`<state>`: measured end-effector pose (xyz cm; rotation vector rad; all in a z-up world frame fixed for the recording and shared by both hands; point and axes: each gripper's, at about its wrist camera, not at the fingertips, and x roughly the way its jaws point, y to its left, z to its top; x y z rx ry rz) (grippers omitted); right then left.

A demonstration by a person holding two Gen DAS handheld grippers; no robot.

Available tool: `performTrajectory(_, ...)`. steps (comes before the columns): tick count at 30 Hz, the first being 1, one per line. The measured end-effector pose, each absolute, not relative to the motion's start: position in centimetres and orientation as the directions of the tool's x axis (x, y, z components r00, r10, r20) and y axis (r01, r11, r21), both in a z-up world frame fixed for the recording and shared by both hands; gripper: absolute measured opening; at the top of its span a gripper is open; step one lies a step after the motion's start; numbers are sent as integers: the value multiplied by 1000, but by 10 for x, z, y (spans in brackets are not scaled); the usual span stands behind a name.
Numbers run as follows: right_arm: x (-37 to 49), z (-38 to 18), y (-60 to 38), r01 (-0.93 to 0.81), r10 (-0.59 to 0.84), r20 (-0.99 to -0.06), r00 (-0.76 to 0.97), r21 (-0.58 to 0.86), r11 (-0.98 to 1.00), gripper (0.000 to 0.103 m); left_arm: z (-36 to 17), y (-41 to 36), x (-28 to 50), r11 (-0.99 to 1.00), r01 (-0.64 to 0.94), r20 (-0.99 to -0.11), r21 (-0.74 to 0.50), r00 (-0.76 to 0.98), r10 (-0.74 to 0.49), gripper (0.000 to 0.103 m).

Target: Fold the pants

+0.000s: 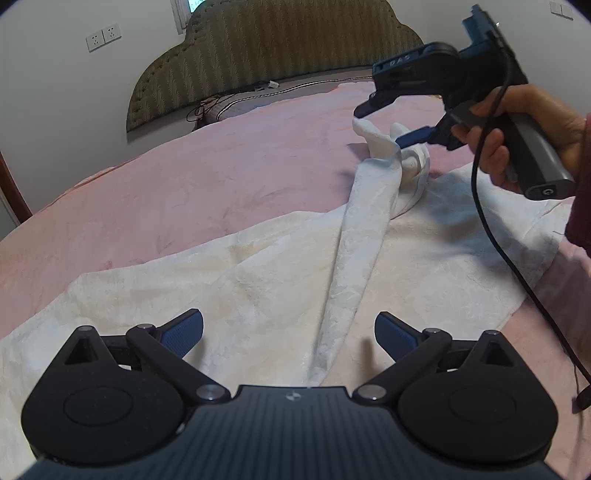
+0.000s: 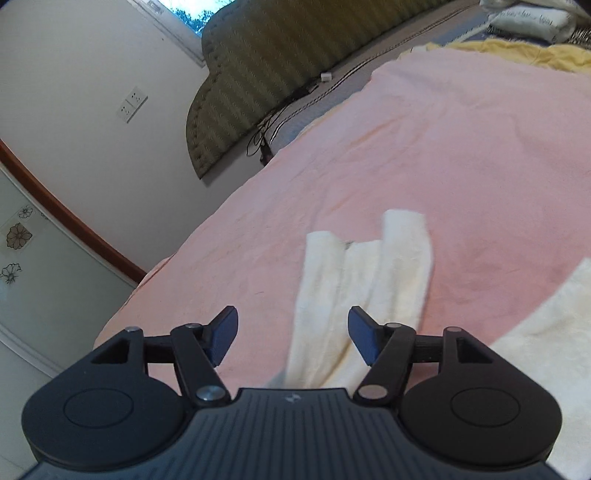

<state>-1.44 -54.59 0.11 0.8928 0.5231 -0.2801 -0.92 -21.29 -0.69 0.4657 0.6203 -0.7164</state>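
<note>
White pants (image 1: 258, 280) lie spread across the pink bed sheet (image 1: 184, 184). One long twisted strip of them (image 1: 365, 229) rises from near my left gripper up to my right gripper (image 1: 382, 125). A hand holds that gripper at the upper right; it is open, and the bunched cloth end (image 1: 413, 162) sits loosely between its blue pads. In the right wrist view the right gripper (image 2: 291, 336) stands open, with the blurred white cloth end (image 2: 369, 280) below and beyond the jaws. My left gripper (image 1: 288, 334) is open low over the pants, holding nothing.
An olive padded headboard (image 1: 280, 44) stands at the bed's far end with cables (image 1: 210, 107) beside it. Wall sockets (image 1: 103, 37) are on the left wall. A black cord (image 1: 491, 229) hangs from the right gripper. A yellow blanket (image 2: 517, 51) and pillows (image 2: 532, 18) lie far right.
</note>
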Motion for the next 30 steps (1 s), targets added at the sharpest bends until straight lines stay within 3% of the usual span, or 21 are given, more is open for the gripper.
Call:
performTrajectory(6,12,-20,-547,539,-57,-634,772,603,588,63,-5,-211,-7,663,728,-660,175,587,-469,101)
performTrajectory(8,4,-20,-548,543,-78,-616,784,619,567,23,-3,-211,-11,649,737,-643,187,591,-487,101)
performTrajectory(10,-14,-17,-550,531,-103,-570,815,665,524,17,-2,-214,-16,628,747,-625,217,601,-498,101)
performTrajectory(13,-45,-7,-556,476,-105,-484,868,757,447,10,-5,-224,-22,614,742,-611,269,624,-487,101)
performTrajectory(20,-107,25,-555,343,-114,-324,939,867,362,10,-17,-246,-40,624,660,-532,417,735,-422,97)
performTrajectory(23,-128,32,-553,312,-125,-286,950,884,348,10,-18,-250,-49,603,674,-527,426,727,-440,80)
performTrajectory(24,-135,33,-552,302,-128,-274,953,887,349,10,-19,-251,-51,589,687,-537,425,715,-447,69)
performTrajectory(25,-142,34,-550,306,-141,-273,952,883,355,10,-21,-251,-52,579,705,-551,410,697,-459,49)
performTrajectory(28,-170,29,-550,313,-162,-272,949,886,343,10,-23,-244,-44,568,774,-620,279,597,-508,15)
performTrajectory(30,-185,20,-550,346,-175,-303,937,880,326,10,-24,-238,-40,578,786,-638,220,565,-524,11)
